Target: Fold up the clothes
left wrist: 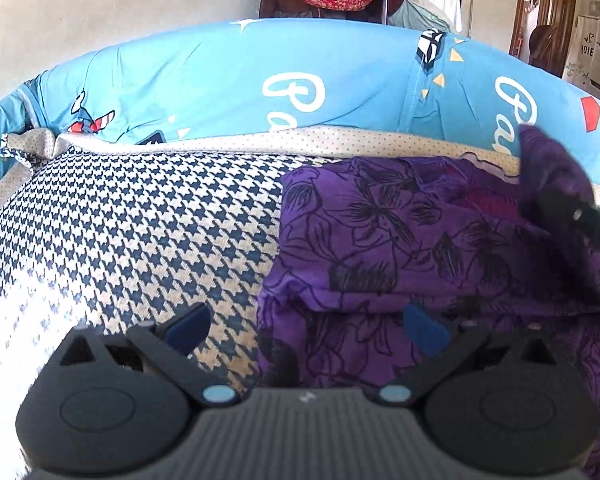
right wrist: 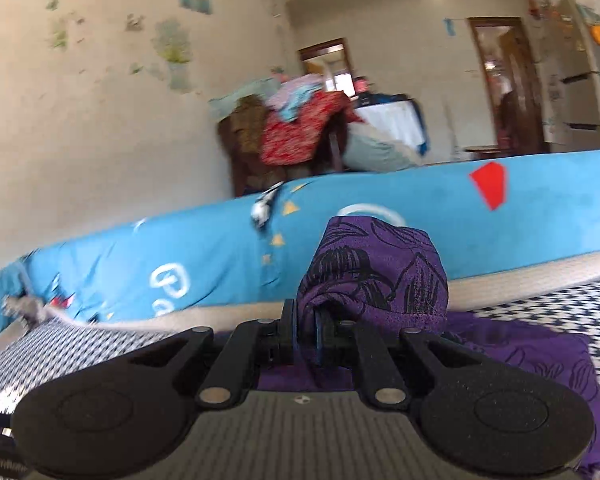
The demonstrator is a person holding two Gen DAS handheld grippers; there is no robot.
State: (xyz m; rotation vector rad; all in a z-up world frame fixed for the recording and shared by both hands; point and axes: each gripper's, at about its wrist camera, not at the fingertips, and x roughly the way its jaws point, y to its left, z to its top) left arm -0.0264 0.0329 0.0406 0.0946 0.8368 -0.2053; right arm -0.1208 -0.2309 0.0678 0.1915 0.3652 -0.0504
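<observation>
A purple garment with black flower outlines (left wrist: pixel 420 232) lies partly folded on the houndstooth seat cover (left wrist: pixel 140 232). My left gripper (left wrist: pixel 306 328) is open and empty, low over the garment's near left edge. My right gripper (right wrist: pixel 306 334) is shut on a bunched corner of the purple garment (right wrist: pixel 376 276) and holds it lifted above the rest of the cloth (right wrist: pixel 532 352). In the left wrist view, the right gripper (left wrist: pixel 576 208) shows at the right edge with purple cloth draped over it.
A blue printed cushion back (left wrist: pixel 260 88) runs along the far side of the seat; it also shows in the right wrist view (right wrist: pixel 180 256). Behind it stands a chair piled with clothes (right wrist: pixel 292 136). Doorways (right wrist: pixel 504 80) are at the back right.
</observation>
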